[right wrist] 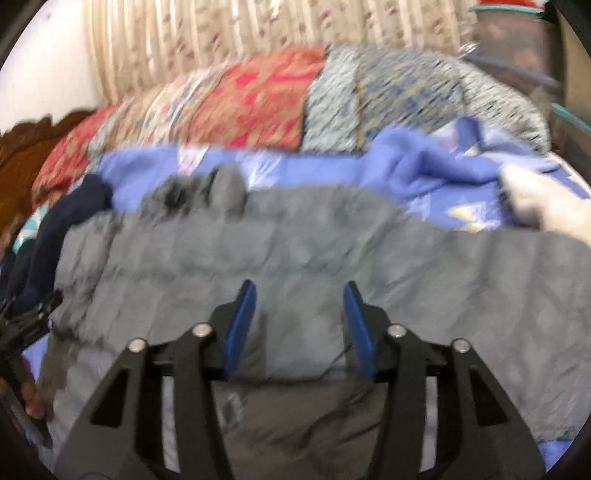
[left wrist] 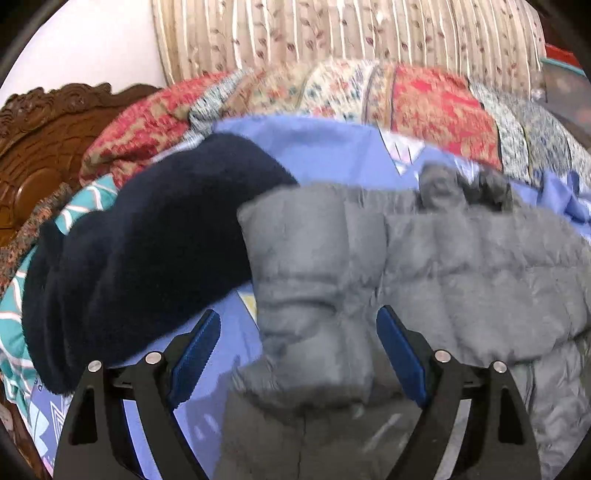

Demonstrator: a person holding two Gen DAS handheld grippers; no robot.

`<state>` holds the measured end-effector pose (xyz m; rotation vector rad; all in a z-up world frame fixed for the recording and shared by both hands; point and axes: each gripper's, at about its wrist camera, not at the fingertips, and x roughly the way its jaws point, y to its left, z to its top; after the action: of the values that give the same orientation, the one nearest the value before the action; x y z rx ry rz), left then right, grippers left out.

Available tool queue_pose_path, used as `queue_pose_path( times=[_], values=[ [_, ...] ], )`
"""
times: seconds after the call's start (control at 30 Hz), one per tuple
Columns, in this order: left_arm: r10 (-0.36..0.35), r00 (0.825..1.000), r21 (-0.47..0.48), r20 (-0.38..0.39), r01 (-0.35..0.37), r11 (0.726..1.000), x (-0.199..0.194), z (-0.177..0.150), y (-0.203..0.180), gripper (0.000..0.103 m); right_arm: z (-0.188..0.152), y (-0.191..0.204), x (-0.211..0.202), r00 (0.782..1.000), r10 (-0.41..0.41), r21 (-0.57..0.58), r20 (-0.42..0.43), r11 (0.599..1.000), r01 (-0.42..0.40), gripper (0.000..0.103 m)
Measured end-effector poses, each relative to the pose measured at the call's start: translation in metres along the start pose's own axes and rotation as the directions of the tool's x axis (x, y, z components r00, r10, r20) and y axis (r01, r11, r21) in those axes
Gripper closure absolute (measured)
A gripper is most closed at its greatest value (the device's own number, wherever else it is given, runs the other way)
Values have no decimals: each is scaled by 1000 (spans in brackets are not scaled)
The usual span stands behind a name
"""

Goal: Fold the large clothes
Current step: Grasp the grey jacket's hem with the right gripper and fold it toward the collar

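A carved brown wooden headboard (left wrist: pixel 33 155) closes the left end of the bed, its surface worked in scrolls and ridges; beside it one dark navy fleece garment (left wrist: pixel 140 266), thick and soft, lies bunched over a teal-and-white patterned cloth (left wrist: pixel 14 332); under everything spreads a periwinkle-blue bedsheet (left wrist: pixel 325 147) with pale geometric prints, rumpled into folds toward the right end of the bed. The one grey quilted puffer jacket (left wrist: pixel 461 269) lies across the middle of the bed near the front edge, its padding stitched into puffy bands, a sleeve-like roll (left wrist: pixel 310 295) standing up at its left part and a darker fuzzy trim (left wrist: pixel 461 184) at its far edge.

The left gripper (left wrist: pixel 299 358) has its jaws wide apart, the blue ribbed pads on either side of that grey roll, and whether they touch it cannot be told; the right gripper (right wrist: pixel 299 328) also has its jaws apart, set over the jacket's front hem, with a dark fold of fabric between them, unclamped as far as the blur allows.

Along the far edge of the bed runs a patchwork quilt (right wrist: pixel 258 103) in red, cream and blue-grey floral panels, heaped like a bolster; behind it hangs a cream striped curtain (left wrist: pixel 332 33) with small leaf sprigs, next to a plain white wall (left wrist: pixel 92 48); at the right end of the bed rests something off-white and soft (right wrist: pixel 546 206), too blurred to name.
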<state>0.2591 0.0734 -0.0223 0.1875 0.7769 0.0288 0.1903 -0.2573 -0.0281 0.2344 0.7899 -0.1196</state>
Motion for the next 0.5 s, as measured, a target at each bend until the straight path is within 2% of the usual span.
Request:
queue_pose_path(
  times=[0.13,0.17,0.3,0.5],
  values=[
    [29,996,3,-90,-29,1000,26,-20,-4,1,-15,-1,38,987,-7,42,-162,999,14,59],
    [33,994,-1,-105,-33,999,32,-24,-2,1,-19,-6,46,984,-1,71,-178,997,14,60],
    [35,995,-11,-99,-36,999,37,-35,-2,1,-26,-7,53,992,-23,46,-125,998,29,60],
    [43,994,-8,-96,-44,999,38,-38,-5,1,-30,-5,53,993,-47,30,-105,998,50,59]
  ],
)
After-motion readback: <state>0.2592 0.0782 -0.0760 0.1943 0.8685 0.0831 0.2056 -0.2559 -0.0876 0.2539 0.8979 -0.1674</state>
